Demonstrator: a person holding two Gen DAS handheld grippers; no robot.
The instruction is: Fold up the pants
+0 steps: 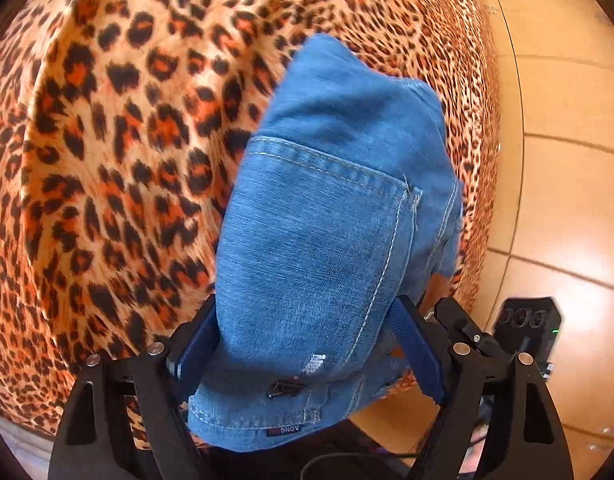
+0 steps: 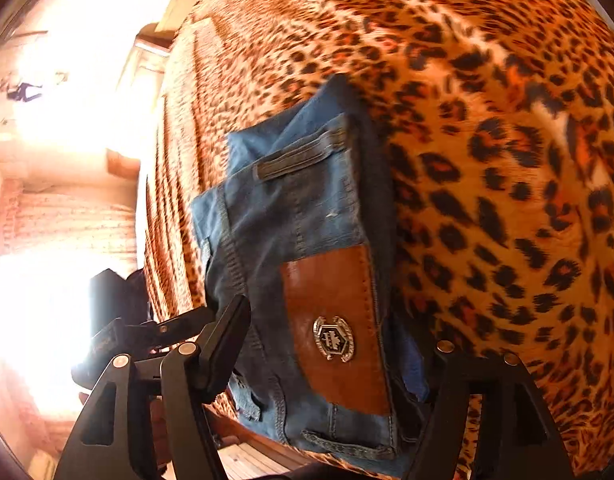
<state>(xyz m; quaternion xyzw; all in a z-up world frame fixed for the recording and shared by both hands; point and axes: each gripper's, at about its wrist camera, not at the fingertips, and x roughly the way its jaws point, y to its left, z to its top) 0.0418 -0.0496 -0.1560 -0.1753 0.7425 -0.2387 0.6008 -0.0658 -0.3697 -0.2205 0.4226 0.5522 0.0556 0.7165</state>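
The blue denim pants hang bunched over a bed with a leopard-print cover. My left gripper is shut on the pants near a back pocket, with the cloth draped between its blue-padded fingers. In the right wrist view my right gripper is shut on the pants at the waistband, by the brown leather patch with a metal badge. Both hold the cloth above the cover. The other gripper shows in each view at the side.
The bed's edge runs along the right in the left wrist view, with tan floor tiles beyond. A black device sits low by the floor. In the right wrist view a bright glare covers the left side.
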